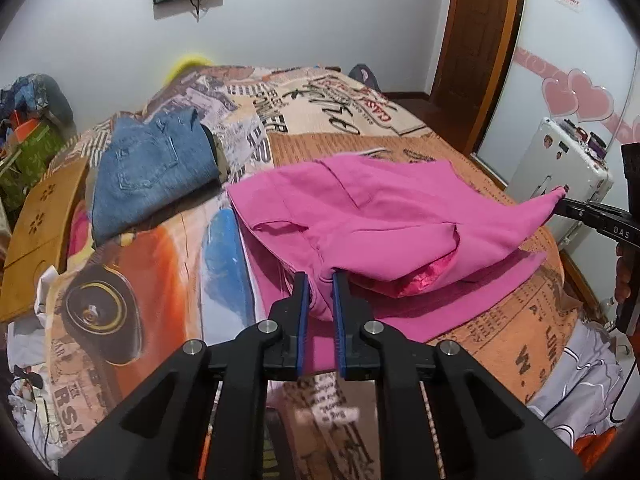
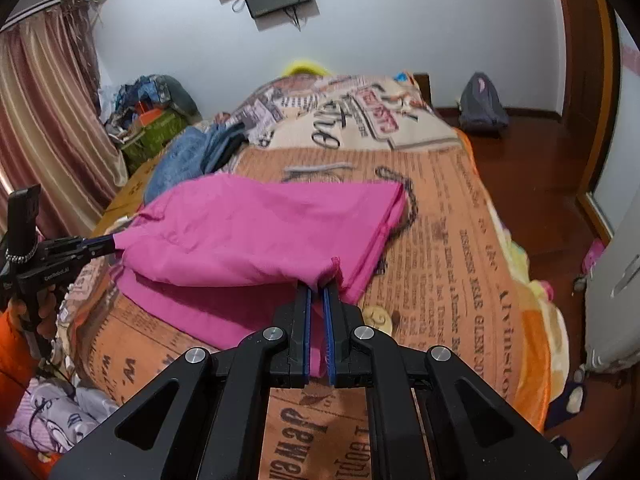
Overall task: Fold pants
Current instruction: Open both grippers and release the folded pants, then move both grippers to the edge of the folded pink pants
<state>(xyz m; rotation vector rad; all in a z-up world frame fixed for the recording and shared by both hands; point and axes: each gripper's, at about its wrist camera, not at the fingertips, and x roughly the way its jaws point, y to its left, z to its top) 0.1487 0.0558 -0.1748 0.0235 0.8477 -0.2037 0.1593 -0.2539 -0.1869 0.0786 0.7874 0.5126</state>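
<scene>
Pink pants (image 1: 372,208) lie partly folded on the bed, their near part lifted off the blanket. My left gripper (image 1: 320,276) is shut on one pink corner. My right gripper (image 2: 319,286) is shut on the other corner, with cloth pinched between its blue pads. The pants (image 2: 256,232) hang stretched between the two grippers above a lower pink layer on the bed. In the left wrist view the right gripper (image 1: 562,200) shows at the right edge; in the right wrist view the left gripper (image 2: 110,246) shows at the left edge.
Folded blue jeans (image 1: 152,172) lie on the bed's left side, also in the right wrist view (image 2: 180,160). A printed blanket (image 2: 440,240) covers the bed. A wooden board (image 1: 44,232) is at the left, a white suitcase (image 1: 560,168) at the right, clutter (image 2: 148,120) by the curtain.
</scene>
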